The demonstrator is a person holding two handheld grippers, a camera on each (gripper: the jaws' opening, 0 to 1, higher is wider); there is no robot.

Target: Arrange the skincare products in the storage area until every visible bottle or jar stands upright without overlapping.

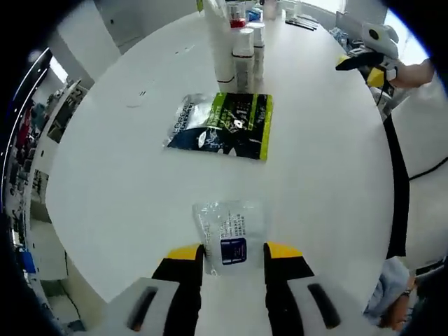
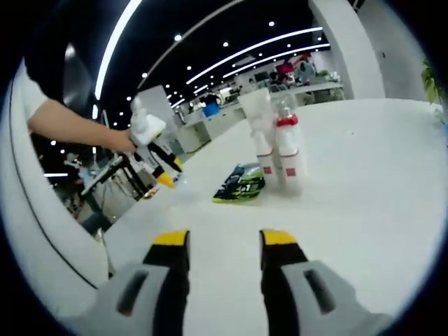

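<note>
On a round white table (image 1: 105, 175), the left gripper (image 1: 233, 253) is seen with its yellow-tipped jaws parted to either side of a small clear plastic sachet with a dark blue label (image 1: 229, 234); the sachet lies flat between the tips, its long axis running straight ahead along the jaws, and whether the pads are pressed on its edges cannot be told. Further ahead, a flat green, black and silver foil pouch (image 1: 222, 126) is laid on the tabletop, and beyond it the cluster of upright white skincare bottles (image 1: 238, 52) is gathered, one with a red cap. To the right, the right gripper (image 2: 218, 241) is held low over bare tabletop, jaws open and nothing between them; the same bottles (image 2: 280, 147) are seen standing ahead and slightly right of its jaws, with the pouch (image 2: 240, 185) lying flat just beside them. The left gripper is judged the nearer to the sachet, the right to the bottles; the coming move is judged to turn on the sachet lying lengthwise in the left jaws.
</note>
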